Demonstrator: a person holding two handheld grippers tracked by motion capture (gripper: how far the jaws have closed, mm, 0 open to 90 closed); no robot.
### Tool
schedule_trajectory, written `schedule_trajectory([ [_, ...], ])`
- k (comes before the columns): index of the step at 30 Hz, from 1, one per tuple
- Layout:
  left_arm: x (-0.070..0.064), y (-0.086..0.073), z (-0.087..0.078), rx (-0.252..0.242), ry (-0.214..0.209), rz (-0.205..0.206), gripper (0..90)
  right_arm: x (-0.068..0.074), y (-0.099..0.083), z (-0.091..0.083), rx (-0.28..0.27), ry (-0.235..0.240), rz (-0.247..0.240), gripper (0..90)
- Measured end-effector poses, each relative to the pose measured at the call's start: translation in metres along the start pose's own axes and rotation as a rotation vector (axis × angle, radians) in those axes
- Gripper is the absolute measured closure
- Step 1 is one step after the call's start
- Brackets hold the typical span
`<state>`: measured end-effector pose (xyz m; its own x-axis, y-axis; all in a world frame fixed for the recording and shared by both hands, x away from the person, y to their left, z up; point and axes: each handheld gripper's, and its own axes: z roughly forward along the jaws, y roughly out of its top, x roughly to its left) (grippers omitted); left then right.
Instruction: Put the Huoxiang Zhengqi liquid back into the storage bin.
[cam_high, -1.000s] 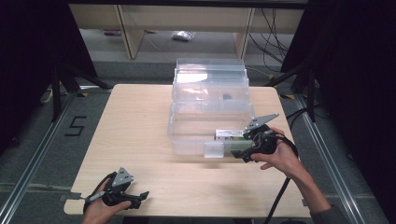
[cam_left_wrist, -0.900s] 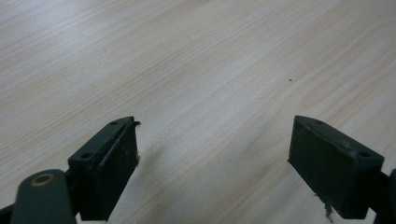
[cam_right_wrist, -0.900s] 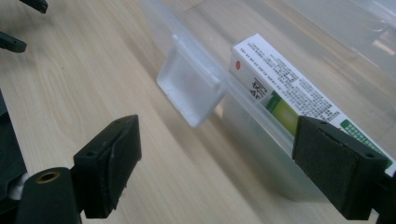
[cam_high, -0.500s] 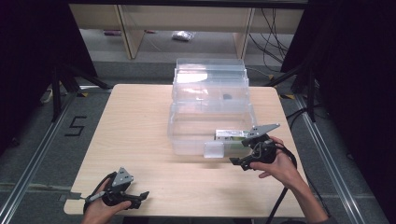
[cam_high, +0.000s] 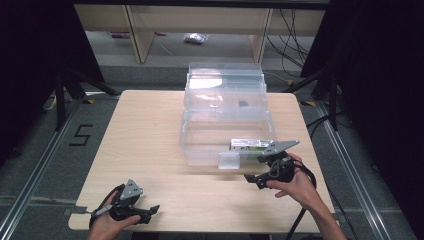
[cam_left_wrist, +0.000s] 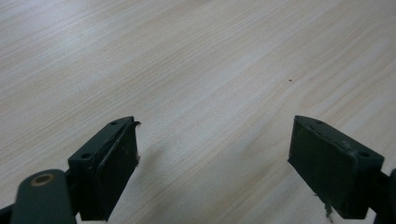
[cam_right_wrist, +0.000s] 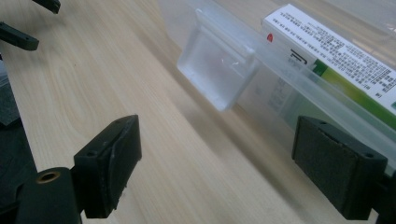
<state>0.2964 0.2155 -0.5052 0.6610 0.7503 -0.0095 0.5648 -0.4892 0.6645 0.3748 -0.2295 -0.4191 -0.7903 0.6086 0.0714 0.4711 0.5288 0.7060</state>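
Jaws wide on both the left gripper (cam_high: 150, 212) and right gripper (cam_high: 251, 178); clear plastic box (cam_high: 210, 145) on pale woodgrain table (cam_high: 145, 130)

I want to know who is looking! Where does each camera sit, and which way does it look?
High view: above the person's side, looking forward and down on the table; both hands and tongs show.
Left gripper view: rides the left tongs, looking along the open jaws at bare wood.
Right gripper view: rides the right tongs, facing the clear box's latch.
Shared: the green-and-white carton also appears in the right gripper view.
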Motion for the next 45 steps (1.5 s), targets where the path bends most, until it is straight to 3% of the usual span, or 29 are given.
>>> schedule_trajectory([
  [1, 0.0, 0.0, 0.0, 0.0, 0.0, -0.001, 15.1, 0.001, 0.0, -0.002, 0.022, 0.008, 0.006, 16.7],
  [4, 0.0, 0.0, 0.0, 0.001, -0.001, 0.0, 15.1, 0.001, -0.005, 0.002, -0.002, 0.005, 0.005, 16.7],
  [5, 0.0, 0.0, 0.0, 0.002, -0.001, 0.001, 15.1, 0.004, -0.006, 0.0, 0.023, 0.023, 0.037, 16.7],
  [6, 0.0, 0.0, 0.0, 0.002, -0.001, 0.003, 15.1, 0.003, -0.008, 0.003, -0.004, 0.022, 0.017, 16.7],
  [10, 0.0, 0.0, 0.0, -0.001, 0.0, -0.003, 15.1, 0.005, -0.012, 0.003, 0.008, 0.017, 0.029, 16.7],
  [11, 0.0, 0.0, 0.0, 0.002, 0.0, 0.003, 15.1, 0.006, -0.014, 0.003, 0.005, 0.001, 0.013, 16.7],
  [16, 0.0, 0.0, 0.0, -0.001, 0.0, 0.0, 15.1, 0.008, -0.016, 0.005, 0.0, 0.009, 0.0, 16.7],
  [19, 0.0, 0.0, 0.0, 0.001, -0.001, 0.004, 15.1, 0.013, -0.02, 0.007, 0.012, 0.011, 0.023, 16.7],
  [20, 0.0, 0.0, -0.001, 0.001, -0.001, 0.005, 15.1, 0.012, -0.022, 0.009, 0.009, 0.013, 0.006, 16.7],
  [24, 0.0, 0.0, 0.0, 0.002, 0.0, 0.005, 15.1, 0.013, -0.027, 0.013, -0.017, 0.011, 0.01, 16.7],
  [25, 0.0, 0.0, 0.0, -0.002, 0.0, 0.0, 15.1, 0.014, -0.028, 0.011, 0.01, 0.017, 0.027, 16.7],
  [37, 0.0, 0.0, 0.0, -0.001, 0.002, 0.006, 15.1, 0.015, -0.039, 0.014, 0.018, 0.016, 0.038, 16.7],
  [38, -0.001, 0.0, 0.0, -0.002, 0.003, 0.004, 15.1, 0.017, -0.04, 0.015, 0.016, 0.021, 0.064, 16.7],
  [39, 0.0, 0.0, -0.001, 0.001, 0.002, 0.008, 15.1, 0.015, -0.042, 0.016, 0.005, 0.019, 0.031, 16.7],
  [40, 0.0, 0.0, -0.001, 0.001, 0.001, 0.007, 15.1, 0.015, -0.042, 0.016, 0.005, 0.019, 0.031, 16.7],
  [41, -0.001, 0.0, 0.0, -0.009, -0.003, -0.003, 15.1, 0.018, -0.043, 0.016, 0.011, 0.017, 0.065, 16.7],
  [45, -0.001, 0.0, 0.0, -0.011, -0.003, -0.005, 15.1, 0.016, -0.046, 0.016, 0.009, 0.02, 0.047, 16.6],
])
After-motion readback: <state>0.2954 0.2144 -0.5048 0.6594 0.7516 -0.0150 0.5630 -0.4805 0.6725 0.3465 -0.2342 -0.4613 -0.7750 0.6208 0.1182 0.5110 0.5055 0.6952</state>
